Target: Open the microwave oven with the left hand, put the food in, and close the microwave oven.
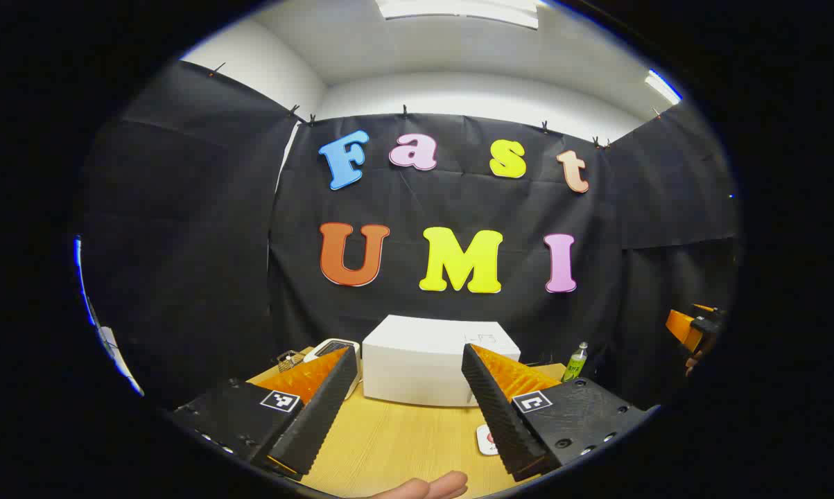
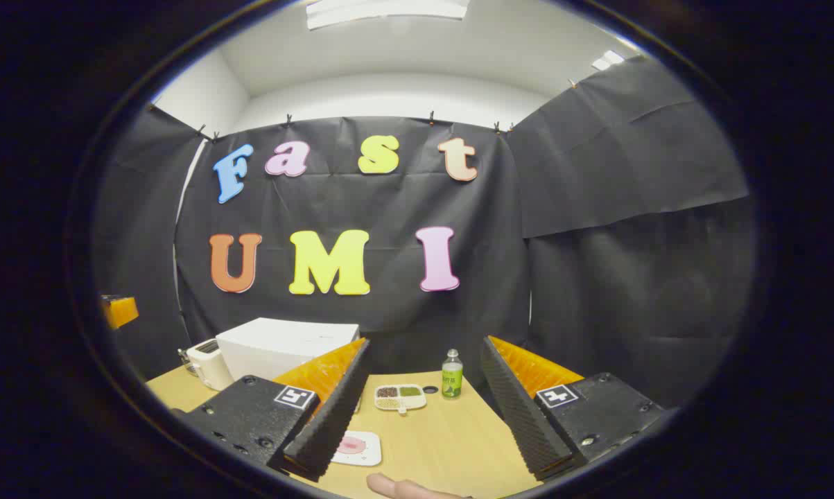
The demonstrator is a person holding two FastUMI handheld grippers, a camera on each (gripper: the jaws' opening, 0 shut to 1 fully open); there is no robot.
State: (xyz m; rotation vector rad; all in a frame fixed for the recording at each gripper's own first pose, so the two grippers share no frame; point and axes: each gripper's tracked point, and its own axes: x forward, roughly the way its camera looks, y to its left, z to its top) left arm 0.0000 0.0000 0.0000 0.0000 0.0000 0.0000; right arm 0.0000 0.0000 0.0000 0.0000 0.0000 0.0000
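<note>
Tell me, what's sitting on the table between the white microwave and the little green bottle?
In the right gripper view, a small divided tray of food lies on the wooden table between the microwave and the green bottle, close beside the bottle.

One microwave (image 2: pixel 285 348), one toaster (image 2: pixel 207 363), one bottle (image 2: pixel 451 374), one divided tray (image 2: pixel 400 397) and one plate (image 2: pixel 355 447) sit on one worktop (image 2: pixel 444 436).

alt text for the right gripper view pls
The right claw hangs open above a wooden table, holding nothing. Ahead on the table are a white microwave oven, a toaster, a divided tray of food, a green bottle and a small white plate.
</note>
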